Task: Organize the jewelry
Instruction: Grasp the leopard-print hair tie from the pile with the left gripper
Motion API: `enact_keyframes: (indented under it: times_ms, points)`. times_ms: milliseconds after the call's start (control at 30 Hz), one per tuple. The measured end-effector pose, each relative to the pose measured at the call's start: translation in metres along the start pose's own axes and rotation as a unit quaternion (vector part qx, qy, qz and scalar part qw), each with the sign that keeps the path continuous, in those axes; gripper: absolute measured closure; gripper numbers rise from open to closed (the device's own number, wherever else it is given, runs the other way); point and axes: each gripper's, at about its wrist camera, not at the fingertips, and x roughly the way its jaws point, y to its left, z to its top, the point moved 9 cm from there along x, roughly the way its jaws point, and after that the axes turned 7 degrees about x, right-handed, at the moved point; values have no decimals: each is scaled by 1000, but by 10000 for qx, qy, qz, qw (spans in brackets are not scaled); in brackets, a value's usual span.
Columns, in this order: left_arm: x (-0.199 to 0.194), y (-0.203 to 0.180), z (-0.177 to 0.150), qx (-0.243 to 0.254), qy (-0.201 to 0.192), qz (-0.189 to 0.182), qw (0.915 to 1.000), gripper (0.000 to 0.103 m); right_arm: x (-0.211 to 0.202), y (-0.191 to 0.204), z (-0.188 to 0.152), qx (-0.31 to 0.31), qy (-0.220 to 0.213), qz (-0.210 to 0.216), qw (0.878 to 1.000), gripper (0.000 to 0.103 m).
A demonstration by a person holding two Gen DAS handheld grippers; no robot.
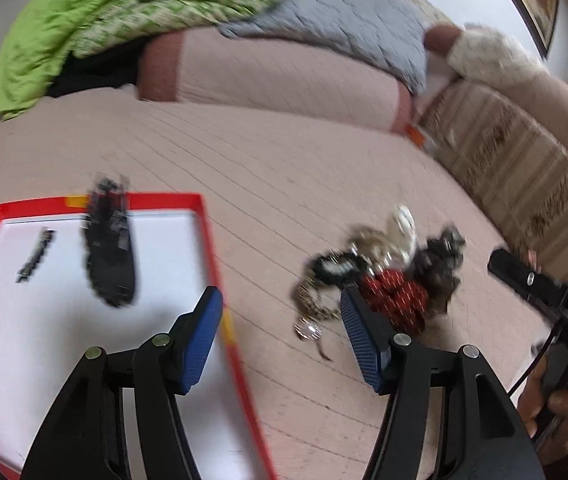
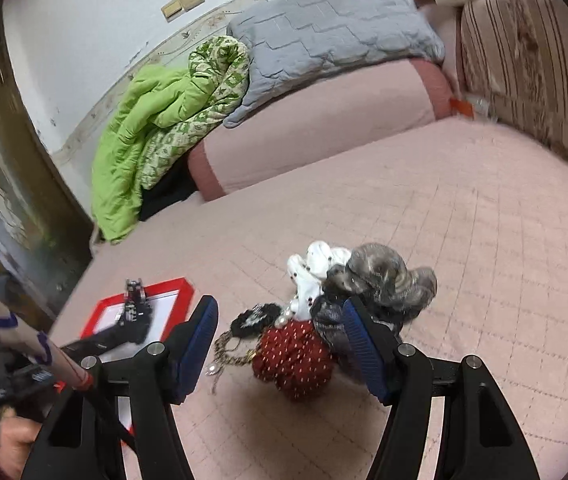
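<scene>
Jewelry pile (image 2: 324,320) lies on the bedspread (image 2: 484,240), right of the red tray (image 1: 208,240) already holding a black clip (image 1: 110,256). Both grippers, left (image 1: 280,336) and right (image 2: 280,340), are released and empty. Best practice: single out one piece, grip squarely, avoid snagging chains.

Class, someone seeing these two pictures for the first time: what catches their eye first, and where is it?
A jumbled heap of hair ties and jewellery, topped by a red gold-dotted fabric scrunchie, lies on the pink quilted bedspread. To its left sits a red-rimmed white tray, and a bright green crumpled quilt is piled against the wall.
</scene>
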Motion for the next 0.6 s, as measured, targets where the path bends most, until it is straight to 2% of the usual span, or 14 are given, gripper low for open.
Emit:
enact_keyframes:
  times_ms: [67,133,233,367,533,600]
  points:
    - [10,-9,-5,110,188,-59,9997,55,-5,-10,2,31,-41,-83,10000,33]
    - [23,-16,-8,84,381,-189,9991,66,-5,-16,4,233,-6,5,9997,33]
    - [37,-19,-8,10,562,-238,9981,68,-4,-26,6,582,84,207,9981,33]
    - [65,-18,-13,-134,928,-253,9953,70,-8,-32,10,628,21,202,9978,33]
    - [94,-22,-16,-161,1222,82,9923,74,-6,-37,9,770,81,282,9966,33]
    - [95,-21,-14,-168,1113,182,9935,80,-6,-37,9,750,75,269,9968,33]
